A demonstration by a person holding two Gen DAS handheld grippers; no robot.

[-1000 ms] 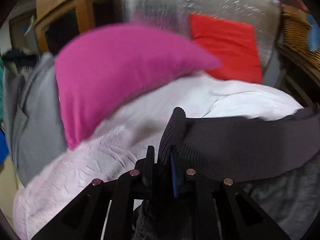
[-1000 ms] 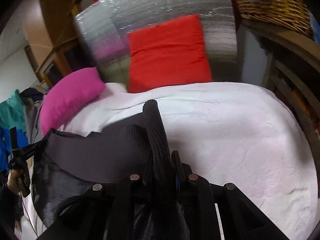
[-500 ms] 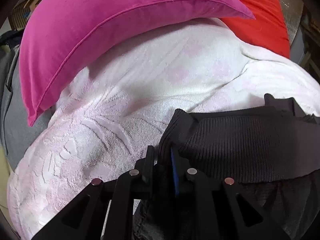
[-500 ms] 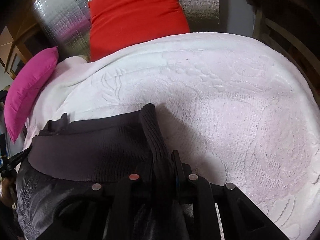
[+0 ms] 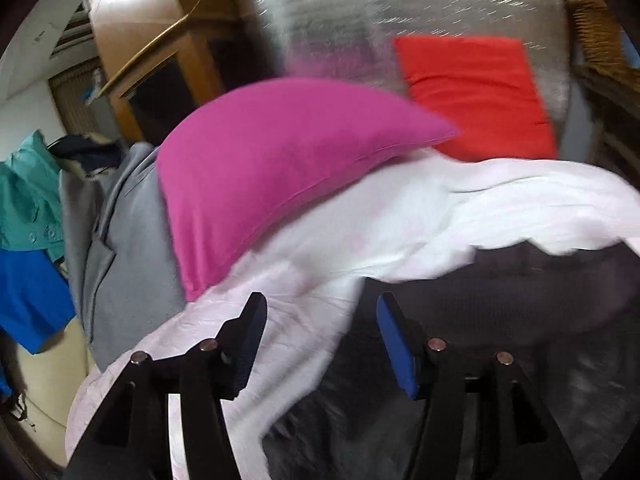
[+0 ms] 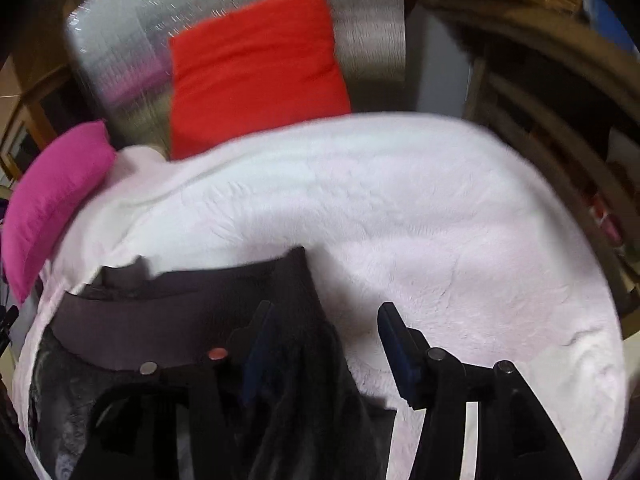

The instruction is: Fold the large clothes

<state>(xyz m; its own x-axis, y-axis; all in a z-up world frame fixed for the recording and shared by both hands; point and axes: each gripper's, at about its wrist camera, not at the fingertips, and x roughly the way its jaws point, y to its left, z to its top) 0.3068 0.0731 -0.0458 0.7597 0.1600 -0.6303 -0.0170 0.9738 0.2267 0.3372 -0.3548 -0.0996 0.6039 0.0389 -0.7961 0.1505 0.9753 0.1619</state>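
Note:
A dark grey garment with a ribbed waistband (image 5: 520, 304) lies on the pale pink bed cover (image 5: 400, 216). It also shows in the right wrist view (image 6: 168, 312), spread left of centre. My left gripper (image 5: 320, 332) is open and empty, above the garment's left corner. My right gripper (image 6: 324, 340) is open, with the garment's right corner lying loose between the fingers, not gripped.
A magenta pillow (image 5: 272, 168) and a red pillow (image 5: 476, 92) rest at the head of the bed against a silver foil panel (image 5: 360, 20). Grey and teal clothes (image 5: 116, 220) hang at the left. Wooden furniture (image 6: 552, 92) stands at the right.
Both grippers have opened and let go of the waistband corners, which now lie on the bed. Both grippers have lifted and pulled back.

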